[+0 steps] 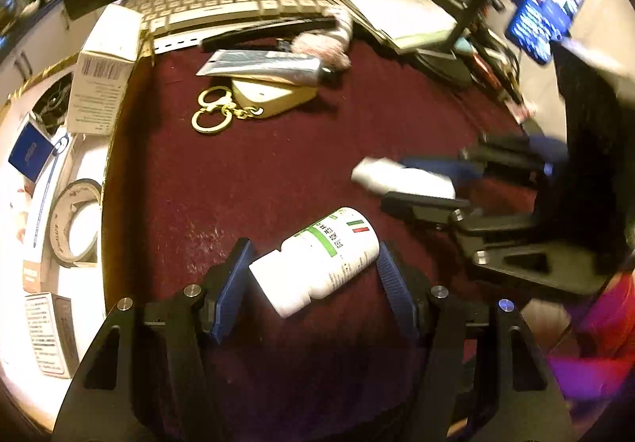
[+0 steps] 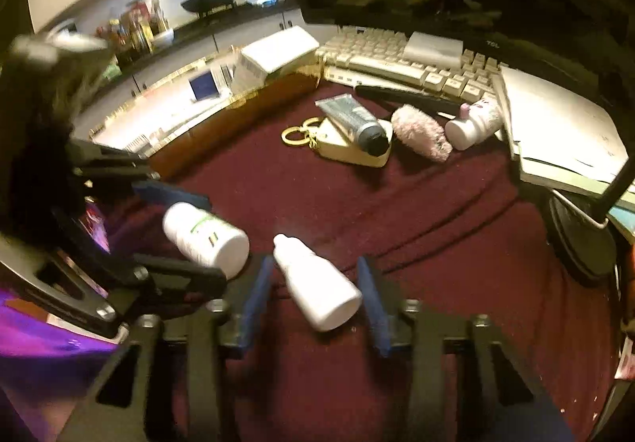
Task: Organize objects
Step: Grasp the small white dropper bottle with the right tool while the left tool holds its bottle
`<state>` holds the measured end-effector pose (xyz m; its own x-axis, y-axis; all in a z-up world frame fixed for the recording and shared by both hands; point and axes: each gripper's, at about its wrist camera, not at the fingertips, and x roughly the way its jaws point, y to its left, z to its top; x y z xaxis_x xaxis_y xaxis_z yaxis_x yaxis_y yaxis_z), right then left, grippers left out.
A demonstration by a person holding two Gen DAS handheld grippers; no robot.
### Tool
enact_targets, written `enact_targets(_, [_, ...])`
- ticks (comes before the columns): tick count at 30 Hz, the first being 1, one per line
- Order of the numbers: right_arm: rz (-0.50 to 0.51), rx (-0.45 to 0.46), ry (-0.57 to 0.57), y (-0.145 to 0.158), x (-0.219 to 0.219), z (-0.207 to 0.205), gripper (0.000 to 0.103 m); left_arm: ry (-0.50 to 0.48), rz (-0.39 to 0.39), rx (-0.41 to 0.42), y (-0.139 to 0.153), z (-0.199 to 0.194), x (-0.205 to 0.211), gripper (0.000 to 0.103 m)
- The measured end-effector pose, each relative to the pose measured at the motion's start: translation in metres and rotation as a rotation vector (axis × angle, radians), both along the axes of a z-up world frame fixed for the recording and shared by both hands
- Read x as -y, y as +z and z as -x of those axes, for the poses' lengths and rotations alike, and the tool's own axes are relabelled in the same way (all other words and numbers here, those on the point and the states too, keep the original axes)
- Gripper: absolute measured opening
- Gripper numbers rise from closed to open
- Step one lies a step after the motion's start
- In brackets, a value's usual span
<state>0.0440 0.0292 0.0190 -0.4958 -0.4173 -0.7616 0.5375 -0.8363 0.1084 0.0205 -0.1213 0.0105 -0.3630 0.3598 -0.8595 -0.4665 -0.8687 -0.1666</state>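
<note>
On the dark red cloth covering the surface, two white bottles lie on their sides near the front edge. The left tool has its blue pads spread on either side of the pill bottle with the green label, a gap showing on the cap side, so it's not pinching it as far as I can see. The right tool sits around the small dropper bottle, pads close but not clearly pressing on it. Further back, toward the keyboard, there's a tube lying on a cream pouch with gold rings, plus a fluffy pink thing.
</note>
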Motion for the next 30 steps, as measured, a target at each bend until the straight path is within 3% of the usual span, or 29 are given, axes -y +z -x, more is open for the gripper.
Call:
enact_targets(1, [-0.018,0.007,-0.013,-0.004,0.001,0.002,0.025,0.016,-0.007,-0.005,-0.001,0.002,0.000,0.064])
enact_targets(6, [0.028,0.014,-0.131,-0.008,-0.012,0.004,0.025,0.064,-0.028,-0.034,-0.002,0.008,-0.005,0.064])
enact_targets(9, [0.096,0.039,-0.178,-0.008,-0.025,0.004,0.025,0.032,-0.027,-0.026,-0.002,0.007,-0.011,0.064])
enact_targets(14, [0.125,0.034,-0.192,-0.008,-0.030,0.001,0.025,0.000,-0.023,-0.008,-0.002,0.006,-0.009,0.064])
enact_targets(24, [0.135,0.036,-0.196,-0.009,-0.029,0.003,0.025,-0.138,0.089,-0.071,-0.005,-0.007,-0.020,0.065])
enact_targets(26, [0.137,0.035,-0.200,-0.009,-0.029,0.004,0.025,-0.133,0.116,-0.099,-0.006,-0.008,-0.021,0.057])
enact_targets(27, [0.139,0.034,-0.204,-0.009,-0.029,0.004,0.025,-0.122,0.123,-0.108,-0.005,-0.007,-0.021,0.039])
enact_targets(28, [0.142,0.032,-0.208,-0.009,-0.029,0.005,0.025,-0.113,0.100,-0.096,-0.004,-0.005,-0.019,0.033])
enact_targets(30, [0.148,0.028,-0.219,-0.009,-0.029,0.004,0.025,-0.075,0.064,-0.071,-0.003,0.001,-0.016,0.033])
